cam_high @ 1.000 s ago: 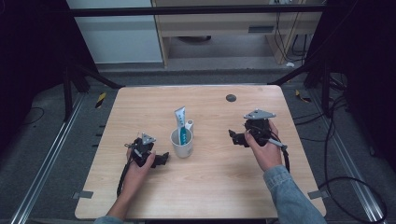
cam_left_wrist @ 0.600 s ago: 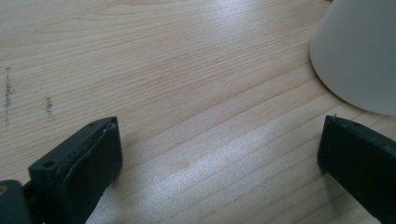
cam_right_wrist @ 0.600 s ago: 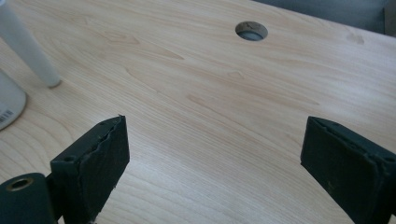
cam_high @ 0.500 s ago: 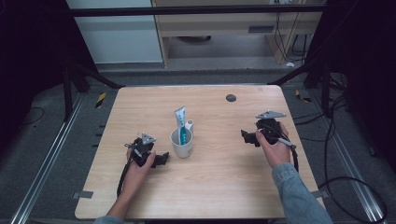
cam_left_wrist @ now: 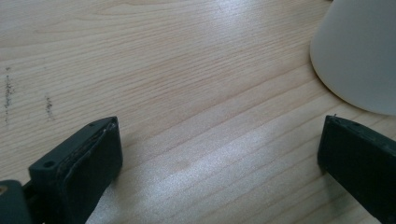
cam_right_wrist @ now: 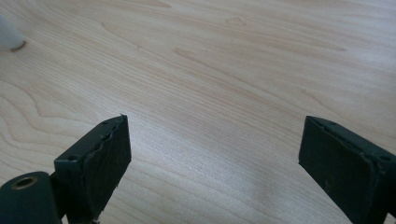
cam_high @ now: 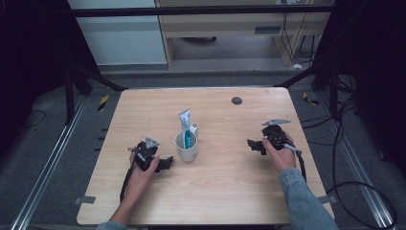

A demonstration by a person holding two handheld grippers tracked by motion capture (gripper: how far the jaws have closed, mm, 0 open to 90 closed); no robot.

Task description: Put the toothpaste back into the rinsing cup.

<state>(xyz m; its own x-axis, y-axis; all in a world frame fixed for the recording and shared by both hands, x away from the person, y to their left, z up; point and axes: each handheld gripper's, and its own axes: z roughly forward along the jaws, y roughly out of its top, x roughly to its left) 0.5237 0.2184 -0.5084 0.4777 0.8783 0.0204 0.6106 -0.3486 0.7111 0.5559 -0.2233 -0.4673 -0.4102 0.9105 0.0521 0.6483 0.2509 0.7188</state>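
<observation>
Resting low on the pale wooden table (cam_high: 215, 191), near its front edge, the left gripper (cam_high: 167, 163) in the person's left hand (cam_high: 141, 175), jaws spread wide and holding nothing, bare wood grain between them in the left gripper view (cam_left_wrist: 219, 154). Lying just beside that gripper, a little farther in and toward the table's middle, the white ceramic mug (cam_high: 186, 149), its rounded wall also seen at the upper right of the left gripper view (cam_left_wrist: 359, 56), close to the right-hand jaw but apart from it. Standing upright inside the mug, a white-and-teal toothpaste tube (cam_high: 186, 128), leaning slightly, with a small white capped item (cam_high: 194, 128) just beside it, too small to identify. Across the table, well apart from the mug, the right gripper (cam_high: 252, 144) in the person's right hand (cam_high: 280, 155), denim sleeve (cam_high: 301, 201) trailing toward the front edge, jaws likewise released and wide, nothing but bare wood between them in the right gripper view (cam_right_wrist: 215, 149). Pointing toward the mug, that gripper, with a sliver of white at the top left corner of its own view (cam_right_wrist: 8, 35). Farther back, near the far edge, a small dark round mark (cam_high: 236, 100) on the wood. Beyond the table, grey floor (cam_high: 215, 76) and a pale cabinet (cam_high: 119, 43).
</observation>
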